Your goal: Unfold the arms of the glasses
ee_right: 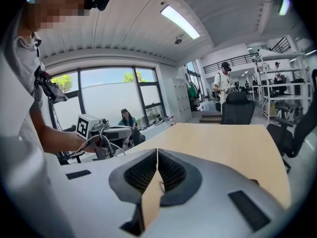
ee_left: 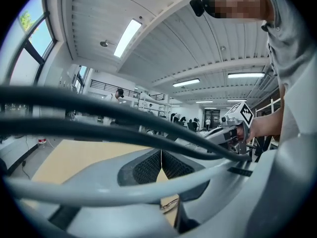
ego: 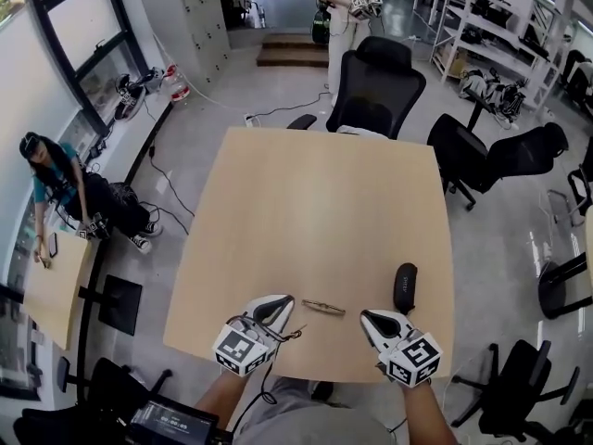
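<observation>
Glasses (ego: 323, 307) lie folded flat on the table (ego: 315, 211) close to its near edge, between my two grippers and touching neither. The left gripper (ego: 281, 304) sits just beside their left end, the right gripper (ego: 368, 318) a little further off to their right. In the left gripper view they show low down past the jaws (ee_left: 170, 204), a thin, brownish, wiry frame.

Both tools are closed all the way and hold nothing: in each gripper view the two jaws meet along a fine seam. Their pads (ee_left: 148, 166) are dark and finely ribbed, set in smooth pale grey shells, and each gripper carries a white cube with square black markers.

The tabletop is smooth, light wood, roughly square. A black, oblong case (ego: 405, 287) with rounded ends lies just beyond the right gripper.

My count: one pair of glasses, one case, two grippers.
</observation>
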The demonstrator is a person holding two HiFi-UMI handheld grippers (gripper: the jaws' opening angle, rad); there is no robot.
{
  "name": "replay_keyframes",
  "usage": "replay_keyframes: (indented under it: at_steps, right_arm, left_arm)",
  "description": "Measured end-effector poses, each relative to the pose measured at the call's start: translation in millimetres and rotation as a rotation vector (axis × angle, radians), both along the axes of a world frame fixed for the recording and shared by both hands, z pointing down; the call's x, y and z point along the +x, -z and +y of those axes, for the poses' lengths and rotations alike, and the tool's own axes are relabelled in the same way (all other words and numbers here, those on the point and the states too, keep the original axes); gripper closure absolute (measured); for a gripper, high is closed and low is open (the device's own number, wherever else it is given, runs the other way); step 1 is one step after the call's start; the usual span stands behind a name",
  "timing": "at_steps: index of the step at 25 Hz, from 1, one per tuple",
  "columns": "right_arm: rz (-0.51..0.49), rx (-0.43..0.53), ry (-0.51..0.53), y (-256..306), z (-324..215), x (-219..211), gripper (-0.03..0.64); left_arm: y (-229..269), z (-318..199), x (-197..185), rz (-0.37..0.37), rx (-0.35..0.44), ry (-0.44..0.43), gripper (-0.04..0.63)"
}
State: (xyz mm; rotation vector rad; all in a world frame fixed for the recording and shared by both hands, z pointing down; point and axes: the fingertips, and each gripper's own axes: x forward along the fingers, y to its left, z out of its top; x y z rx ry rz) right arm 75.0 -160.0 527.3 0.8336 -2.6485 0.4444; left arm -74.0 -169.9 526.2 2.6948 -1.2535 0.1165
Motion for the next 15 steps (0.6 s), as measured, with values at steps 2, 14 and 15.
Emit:
replay_keyframes:
  at_steps: [2, 14, 15]
  right_arm:
    - [0.019, -0.025, -0.003, -11.6, -6.7, -6.2, 0.609]
    - [0.216, -0.17, 0.014, -128.1, -17.4, -37.5, 0.607]
    - [0.237, -0.182, 0.016, -138.3, -16.7, -37.5, 0.607]
  left_arm:
    - [-12.8, -8.8, -2.1, 0.001, -0.03, -0.014, 0.591]
    - [-131.9, -23.8, -23.6, -0.059, -0.239, -0.084, 0.589]
    - [-141.9, -23.9, -21.9, -0.071, -0.255, -0.096, 0.589]
